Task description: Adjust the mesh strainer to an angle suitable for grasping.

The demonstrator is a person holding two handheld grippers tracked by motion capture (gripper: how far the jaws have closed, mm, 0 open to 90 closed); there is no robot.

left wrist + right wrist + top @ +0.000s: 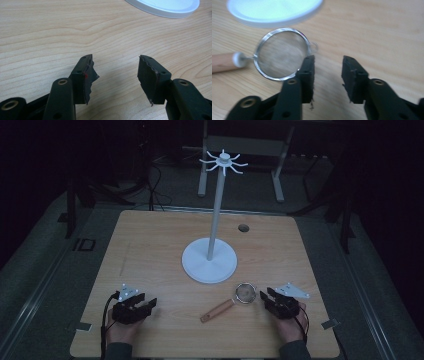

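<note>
While both tools gape, the strainer beside right tool seems empty.

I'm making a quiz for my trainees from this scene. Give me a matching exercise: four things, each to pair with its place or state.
1. strainer
2. white stand
3. left gripper
4. right gripper

a. upright at the table's middle
b. open, beside the sieve's rim
c. open over bare wood
d. lying flat, wooden handle toward the person

Pairs: 1-d, 2-a, 3-c, 4-b

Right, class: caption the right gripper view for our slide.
Open right gripper beside a wire-mesh strainer on the wooden table.
</note>
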